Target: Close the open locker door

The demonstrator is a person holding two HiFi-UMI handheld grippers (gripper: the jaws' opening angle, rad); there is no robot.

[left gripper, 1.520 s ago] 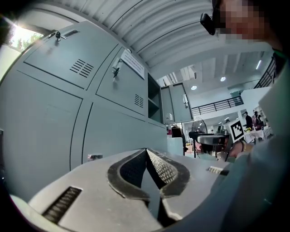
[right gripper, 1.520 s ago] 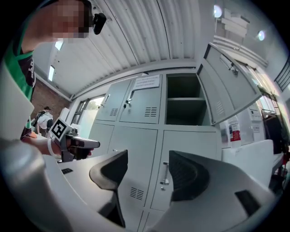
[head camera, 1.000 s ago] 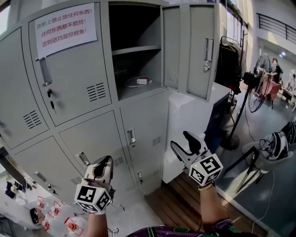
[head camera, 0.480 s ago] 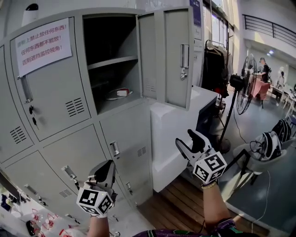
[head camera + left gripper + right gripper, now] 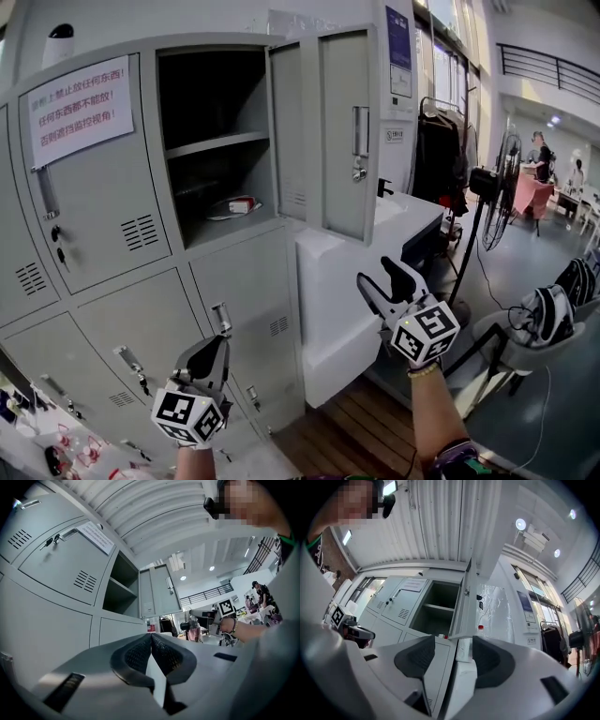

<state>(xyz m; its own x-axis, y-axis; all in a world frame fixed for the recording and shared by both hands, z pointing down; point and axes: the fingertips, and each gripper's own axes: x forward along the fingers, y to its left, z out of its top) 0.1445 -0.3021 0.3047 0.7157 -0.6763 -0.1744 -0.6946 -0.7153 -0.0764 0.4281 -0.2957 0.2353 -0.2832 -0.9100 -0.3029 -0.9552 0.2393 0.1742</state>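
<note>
Door [image 5: 339,131]: open, swung out at right of the upper compartment of the lockers [image 5: 103,216]. Left gripper [image 5: 216,345]: low before lockers, jaws together, empty. Right gripper [image 5: 378,275]: below door, clear of it; jaws apart, just closing slightly, nothing between.

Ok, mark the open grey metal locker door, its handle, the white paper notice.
Open grey metal locker door [image 5: 339,202]: head view, lower panel.
Door handle [image 5: 360,129]: head view, middle.
White paper notice [image 5: 80,103]: head view, centre.
</note>
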